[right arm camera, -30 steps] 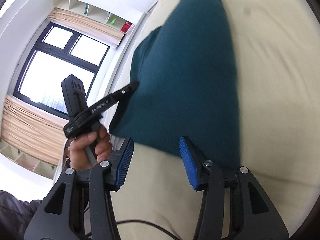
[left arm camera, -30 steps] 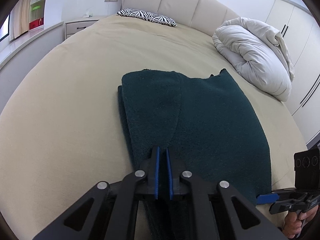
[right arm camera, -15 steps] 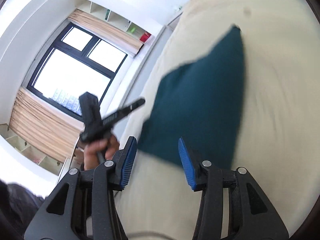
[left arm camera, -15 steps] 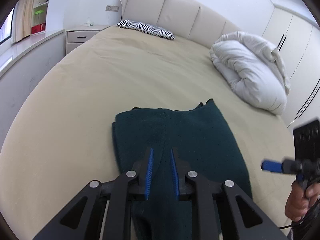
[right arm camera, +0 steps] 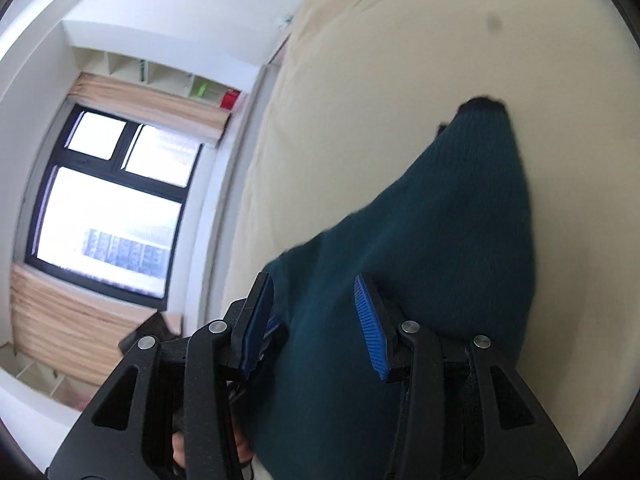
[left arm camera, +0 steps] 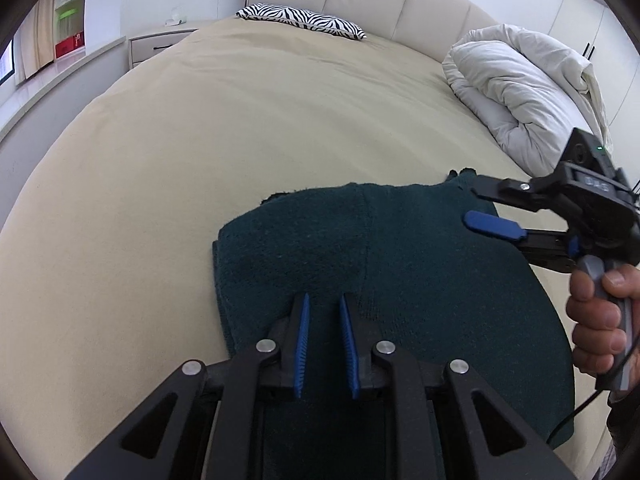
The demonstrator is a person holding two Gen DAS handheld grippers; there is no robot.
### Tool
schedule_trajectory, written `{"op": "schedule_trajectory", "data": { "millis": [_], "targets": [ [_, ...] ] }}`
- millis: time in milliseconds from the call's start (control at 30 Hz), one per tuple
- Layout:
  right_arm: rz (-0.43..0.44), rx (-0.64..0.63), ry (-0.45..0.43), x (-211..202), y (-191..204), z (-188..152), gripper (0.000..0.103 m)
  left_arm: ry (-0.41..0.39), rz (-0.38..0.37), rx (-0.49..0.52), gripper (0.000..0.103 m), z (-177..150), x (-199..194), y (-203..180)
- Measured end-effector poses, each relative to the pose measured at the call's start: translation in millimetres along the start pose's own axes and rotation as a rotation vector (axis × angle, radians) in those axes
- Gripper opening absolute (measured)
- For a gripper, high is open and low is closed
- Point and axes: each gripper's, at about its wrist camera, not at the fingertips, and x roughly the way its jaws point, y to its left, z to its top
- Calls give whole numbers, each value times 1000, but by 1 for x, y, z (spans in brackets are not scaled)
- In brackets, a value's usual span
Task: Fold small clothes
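Note:
A dark green knitted garment (left arm camera: 400, 280) lies folded flat on the beige bed (left arm camera: 200, 140). My left gripper (left arm camera: 323, 300) hovers over the garment's near left part, its blue pads a narrow gap apart with nothing pinched between them. My right gripper (left arm camera: 472, 205), held by a hand (left arm camera: 596, 320), reaches in from the right above the garment's far right corner. In the right wrist view that gripper (right arm camera: 311, 284) stands open over the garment (right arm camera: 440, 240), with no cloth between its pads.
A bundled white duvet (left arm camera: 520, 92) lies at the bed's far right. A zebra-print pillow (left arm camera: 300, 18) rests by the headboard, and a nightstand (left arm camera: 156, 46) stands to its left. A window (right arm camera: 108, 220) with curtains lines the wall beside the bed.
My left gripper parted its pads off the garment and drew back toward the near edge. My right gripper swung up from the bed's near corner to above the garment's far right corner.

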Motion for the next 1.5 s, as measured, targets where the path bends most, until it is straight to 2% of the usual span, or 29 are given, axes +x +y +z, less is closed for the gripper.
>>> {"op": "schedule_trajectory", "data": {
  "millis": [100, 233, 300, 400, 467, 600, 767, 833, 867, 933, 1000, 1167, 1200, 1267, 1333, 1400, 1433, 1467, 1500],
  "targets": [
    [-39, 44, 12, 12, -16, 13, 41, -1, 10, 19, 20, -2, 0, 0],
    [-6, 74, -21, 0, -35, 19, 38, 0, 10, 22, 20, -2, 1, -1],
    [-8, 83, -44, -12, -43, 16, 38, 1, 13, 26, 20, -2, 1, -2],
    [-67, 101, -136, -47, -57, 12, 40, 5, 21, 35, 20, -1, 2, -4],
    [-78, 70, -171, -71, -53, 8, 43, 5, 22, 35, 20, -1, 2, -4],
    [67, -64, -124, -96, -25, -25, 43, 4, 31, 35, 20, -1, 2, -6],
    [90, -199, 29, -69, 13, -75, 45, 4, 42, 42, 20, -2, 3, -8],
    [66, -240, 71, -56, 15, -90, 45, 3, 41, 42, 20, -2, 3, -8],
    [67, -234, 70, -51, 11, -94, 45, 2, 41, 42, 20, -2, 3, -8],
    [142, -182, 54, -52, 1, -96, 44, 0, 40, 41, 20, -3, 3, -8],
    [177, -143, 37, -41, 5, -83, 42, -3, 37, 40, 20, -5, 3, -8],
    [220, -148, -8, -39, 0, -90, 42, -9, 18, 31, 20, -7, 3, -3],
    [239, -132, -16, -40, -12, -92, 41, -11, 13, 29, 20, -7, 3, -2],
    [270, -105, -32, -39, -17, -92, 37, -16, -6, 15, 19, -7, 1, 2],
    [265, -111, -52, -40, -22, -95, 34, -26, -43, -15, 19, -8, -8, 8],
    [253, -105, -75, -43, -20, -99, 37, -36, -74, -59, 19, -11, -26, 17],
    [237, -103, -92, -53, -19, -99, 44, -51, -67, -80, 22, -14, -37, 21],
    [215, -105, -114, -62, -16, -100, 60, -77, -61, -101, 32, -17, -50, 27],
    [206, -109, -140, -75, -14, -103, 70, -117, -68, -131, 49, -21, -66, 34]
  ]
}}
